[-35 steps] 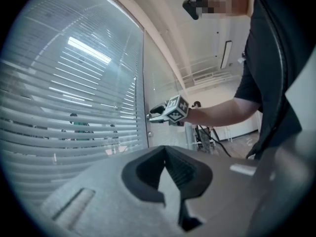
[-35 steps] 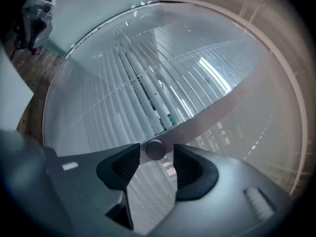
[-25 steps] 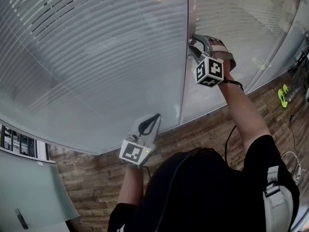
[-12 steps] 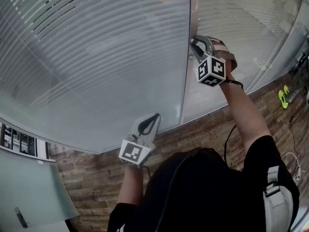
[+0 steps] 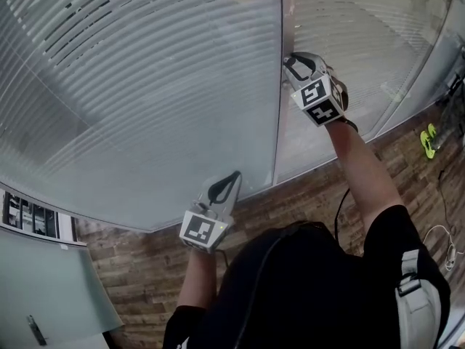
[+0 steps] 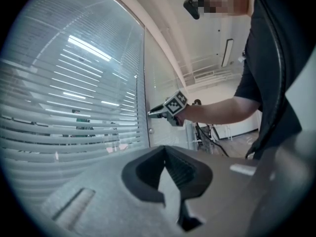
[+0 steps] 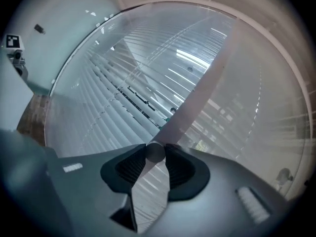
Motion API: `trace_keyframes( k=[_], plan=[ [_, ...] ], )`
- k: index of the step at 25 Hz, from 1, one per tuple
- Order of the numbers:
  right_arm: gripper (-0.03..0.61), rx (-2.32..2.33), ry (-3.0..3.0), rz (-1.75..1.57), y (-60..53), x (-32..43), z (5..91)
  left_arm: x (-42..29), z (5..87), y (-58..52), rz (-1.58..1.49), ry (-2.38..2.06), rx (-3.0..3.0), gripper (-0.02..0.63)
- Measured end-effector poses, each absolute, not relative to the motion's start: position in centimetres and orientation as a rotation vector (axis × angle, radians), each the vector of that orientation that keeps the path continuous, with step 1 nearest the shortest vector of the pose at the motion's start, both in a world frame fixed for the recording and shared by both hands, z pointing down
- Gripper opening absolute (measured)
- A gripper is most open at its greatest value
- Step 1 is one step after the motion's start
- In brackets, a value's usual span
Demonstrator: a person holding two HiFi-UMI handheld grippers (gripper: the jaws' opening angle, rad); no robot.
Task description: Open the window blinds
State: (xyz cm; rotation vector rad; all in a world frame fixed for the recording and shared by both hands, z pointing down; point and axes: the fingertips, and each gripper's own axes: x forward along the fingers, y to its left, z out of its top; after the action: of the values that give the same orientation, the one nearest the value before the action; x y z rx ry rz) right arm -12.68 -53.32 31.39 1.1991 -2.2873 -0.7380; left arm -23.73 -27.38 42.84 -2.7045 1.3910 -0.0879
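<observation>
At the upright frame post [image 5: 278, 122] between two glass panes, the right gripper [image 5: 292, 65] is held up on an outstretched arm. Its jaws have just been closing with a small round knob [image 7: 155, 152] between them, and the right gripper view shows both pads pinching that knob at their tips, with the post right behind it. The window blinds [image 5: 145, 78] hang behind the glass, filling the large left pane and the narrower pane to the right of the post. Their slats run level, and in the left gripper view bright strips show between them. Lower and nearer the person, the left gripper [image 5: 229, 179] points toward the bottom of the left pane, just left of the post. Its jaws are pressed together at the tips with nothing between them. Wood-plank floor [image 5: 312, 195] runs along the foot of the glass.
</observation>
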Motion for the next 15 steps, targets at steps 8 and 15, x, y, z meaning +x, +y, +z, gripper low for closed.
trace_keyframes(
  k=[8,15],
  plan=[
    [0.127,1.297,-2.509,-0.451,-53.63,-12.26,31.66,-23.28,42.56,-27.38,-0.105,1.378,-2.715,0.005],
    [0.129,1.364,-2.691,-0.169,-54.13,-11.65,31.97,-23.28,43.01,-27.42,-0.100,1.375,-2.722,0.005]
  ],
)
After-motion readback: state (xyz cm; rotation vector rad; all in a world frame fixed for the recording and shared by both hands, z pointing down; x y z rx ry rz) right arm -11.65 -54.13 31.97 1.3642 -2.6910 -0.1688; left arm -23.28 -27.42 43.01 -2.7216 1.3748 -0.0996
